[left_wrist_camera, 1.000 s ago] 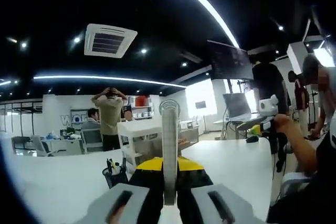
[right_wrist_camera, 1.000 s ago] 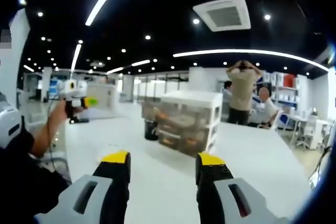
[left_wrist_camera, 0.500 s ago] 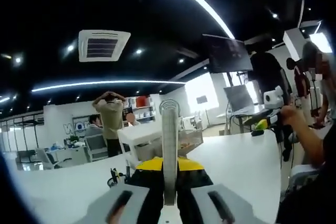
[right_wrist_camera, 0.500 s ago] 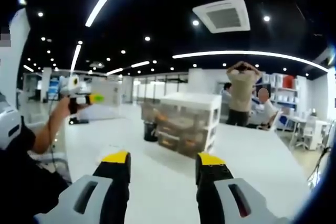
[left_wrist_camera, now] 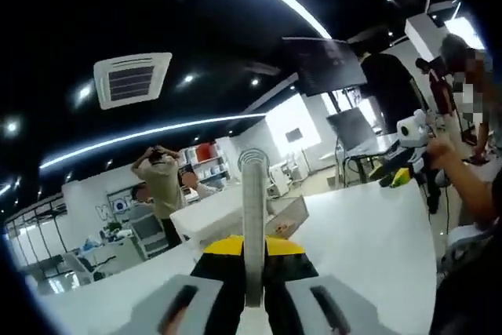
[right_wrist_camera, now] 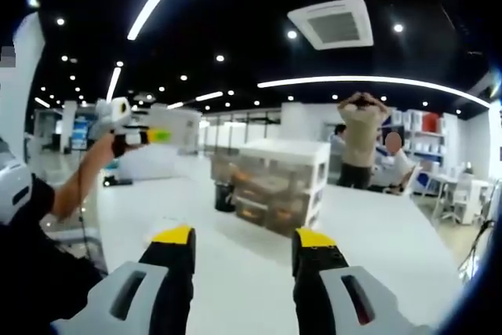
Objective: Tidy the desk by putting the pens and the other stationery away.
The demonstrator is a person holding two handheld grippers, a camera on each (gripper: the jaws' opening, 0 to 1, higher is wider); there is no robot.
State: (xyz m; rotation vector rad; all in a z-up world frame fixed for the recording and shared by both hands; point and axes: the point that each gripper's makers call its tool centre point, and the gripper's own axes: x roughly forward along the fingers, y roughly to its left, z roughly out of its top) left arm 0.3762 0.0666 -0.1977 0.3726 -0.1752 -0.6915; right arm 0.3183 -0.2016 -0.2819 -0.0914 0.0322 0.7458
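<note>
Left gripper (left_wrist_camera: 252, 260) clenched on an upright ruler (left_wrist_camera: 252, 217) (grey, metal-looking), right gripper (right_wrist_camera: 243, 253) released above white desk (right_wrist_camera: 235, 272)

In the left gripper view, the lower end of the silver clip (left_wrist_camera: 252, 225) is hidden between the closed yellow tips of the left gripper (left_wrist_camera: 252, 247). In the right gripper view, the contents of the drawer unit (right_wrist_camera: 276, 182) are too blurred to tell. The dark pen cup (right_wrist_camera: 225, 194) beside it is too small to read. The tabletop (right_wrist_camera: 376, 241) is cut off at the right edge.
</note>
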